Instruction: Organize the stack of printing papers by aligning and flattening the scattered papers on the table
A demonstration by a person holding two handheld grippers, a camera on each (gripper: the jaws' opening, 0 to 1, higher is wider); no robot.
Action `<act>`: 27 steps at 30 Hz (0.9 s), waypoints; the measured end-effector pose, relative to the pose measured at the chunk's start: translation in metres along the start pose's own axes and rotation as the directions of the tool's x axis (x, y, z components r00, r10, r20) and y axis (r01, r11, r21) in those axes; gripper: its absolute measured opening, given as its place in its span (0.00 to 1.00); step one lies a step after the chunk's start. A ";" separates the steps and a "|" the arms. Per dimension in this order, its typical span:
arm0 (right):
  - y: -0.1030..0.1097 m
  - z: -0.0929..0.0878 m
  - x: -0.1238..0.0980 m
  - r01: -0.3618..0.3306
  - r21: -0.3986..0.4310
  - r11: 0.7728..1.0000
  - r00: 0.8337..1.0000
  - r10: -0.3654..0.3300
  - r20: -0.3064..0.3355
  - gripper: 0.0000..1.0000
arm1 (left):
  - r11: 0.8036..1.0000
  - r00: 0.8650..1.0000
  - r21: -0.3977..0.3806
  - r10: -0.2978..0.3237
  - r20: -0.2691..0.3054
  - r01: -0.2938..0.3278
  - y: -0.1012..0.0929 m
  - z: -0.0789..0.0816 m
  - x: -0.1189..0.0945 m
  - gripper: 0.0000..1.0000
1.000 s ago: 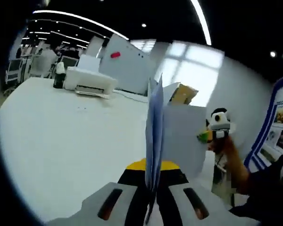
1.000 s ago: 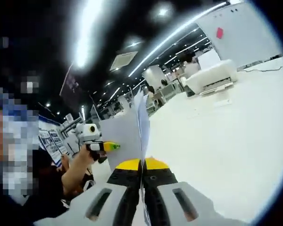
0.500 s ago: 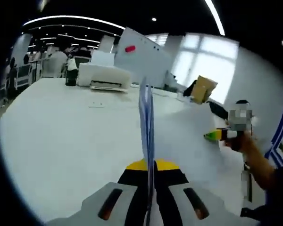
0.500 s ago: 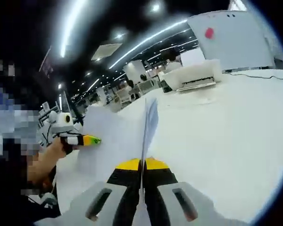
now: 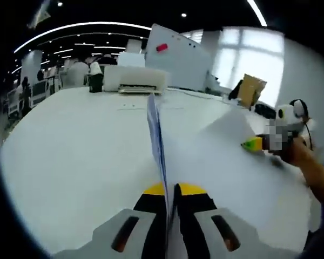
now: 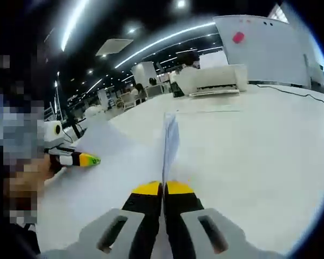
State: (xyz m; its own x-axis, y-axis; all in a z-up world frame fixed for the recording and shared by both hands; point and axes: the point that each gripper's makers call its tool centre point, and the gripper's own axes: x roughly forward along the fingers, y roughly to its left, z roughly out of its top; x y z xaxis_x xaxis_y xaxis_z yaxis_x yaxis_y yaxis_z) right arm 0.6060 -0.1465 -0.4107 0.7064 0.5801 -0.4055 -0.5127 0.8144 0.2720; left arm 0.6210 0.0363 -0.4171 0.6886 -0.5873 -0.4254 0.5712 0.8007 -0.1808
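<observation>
Between your two grippers hangs the stack of papers [image 5: 157, 141], held on edge just above the white table [image 5: 70, 162]. Your left gripper [image 5: 169, 190] has its jaws pinched tight on one end of the sheets; your right gripper [image 6: 162, 189] is clamped on the other end — each shows in the other's view beyond the paper. Farther back on the table sit a white printer [image 5: 135, 80] and a whiteboard [image 5: 178, 56] — well apart from the stack.
</observation>
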 end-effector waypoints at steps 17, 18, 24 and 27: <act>-0.019 -0.005 0.008 0.140 -0.154 0.978 0.990 -0.135 0.044 0.10 | 0.993 0.996 0.103 0.055 0.071 -0.062 0.007 0.002 0.001 0.11; -0.019 -0.005 0.008 0.142 -0.158 0.977 0.990 -0.136 0.044 0.11 | 0.990 0.995 0.118 0.064 0.076 -0.073 0.008 0.002 0.000 0.13; -0.024 -0.004 0.007 0.164 -0.179 0.970 0.986 -0.156 0.057 0.15 | 0.977 0.987 0.164 0.118 0.112 -0.135 0.012 0.002 -0.003 0.21; -0.024 -0.004 0.008 0.174 -0.207 0.963 0.984 -0.165 0.062 0.17 | 0.973 0.984 0.173 0.131 0.121 -0.151 0.013 0.002 -0.004 0.25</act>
State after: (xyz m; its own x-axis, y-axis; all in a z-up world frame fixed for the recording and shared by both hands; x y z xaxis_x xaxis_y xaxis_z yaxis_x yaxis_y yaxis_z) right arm 0.6220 -0.1620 -0.4241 0.8103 0.4379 -0.3896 -0.4713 0.8819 0.0109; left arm 0.6268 0.0490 -0.4161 0.8064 -0.4874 -0.3349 0.5295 0.8473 0.0417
